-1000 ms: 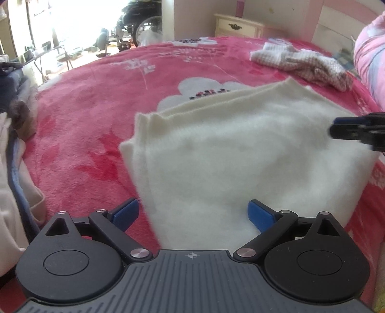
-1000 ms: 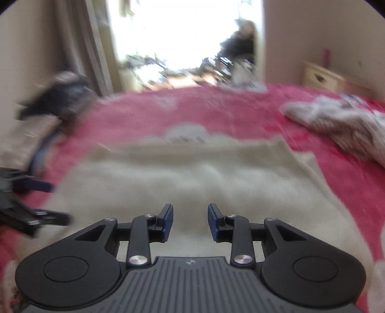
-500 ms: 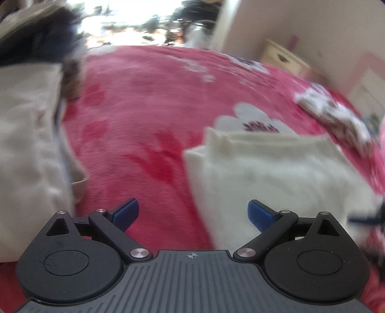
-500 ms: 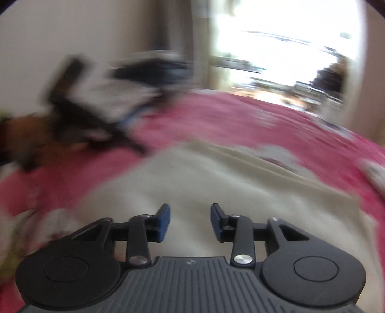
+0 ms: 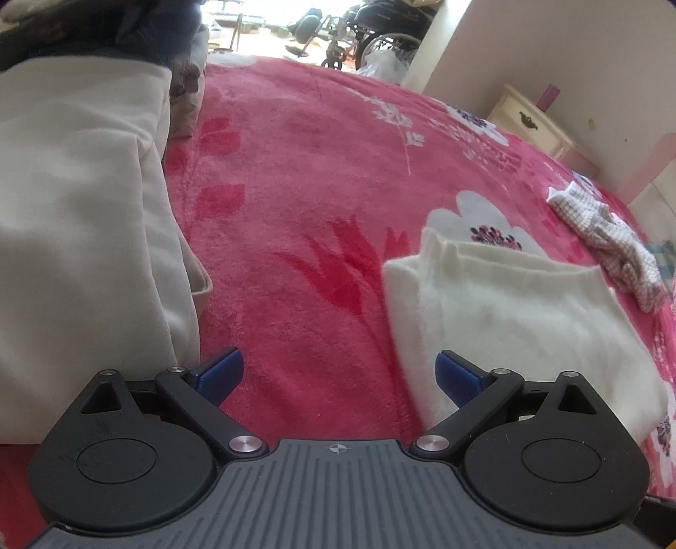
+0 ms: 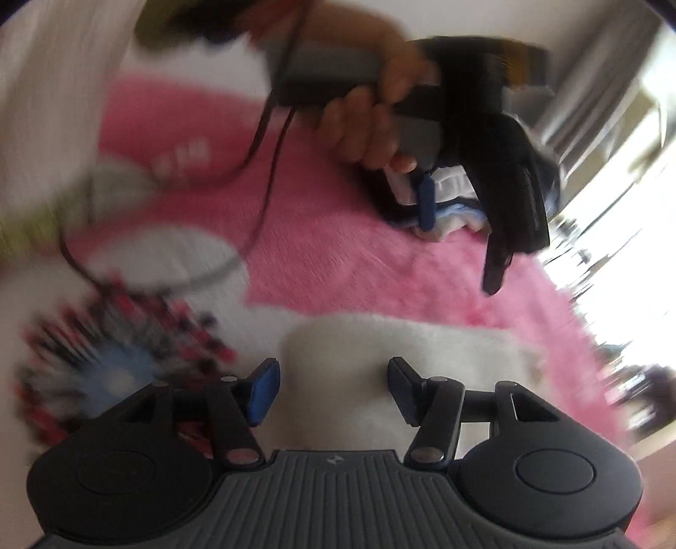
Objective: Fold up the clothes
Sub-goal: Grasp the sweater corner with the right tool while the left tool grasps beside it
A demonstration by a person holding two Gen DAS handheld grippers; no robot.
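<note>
A folded cream fleece garment (image 5: 511, 312) lies on the red flowered bedspread (image 5: 304, 198), at the right of the left wrist view. My left gripper (image 5: 340, 373) hovers open over the bedspread just left of the garment's near corner, holding nothing. In the blurred right wrist view, my right gripper (image 6: 333, 390) stands open above an edge of the same cream garment (image 6: 380, 354), nothing between its fingers. Beyond it, a hand (image 6: 372, 135) holds the left gripper (image 6: 473, 202) over the bedspread.
A pile of beige and dark clothes (image 5: 80, 202) fills the left side. A checked cloth (image 5: 608, 236) lies crumpled at the far right. A cream nightstand (image 5: 528, 120) stands by the wall, and a wheelchair (image 5: 380, 33) sits in the bright doorway.
The left gripper swung left, off the cream garment and toward the clothes pile. The right gripper turned sharply left and opened wider, now facing the left hand.
</note>
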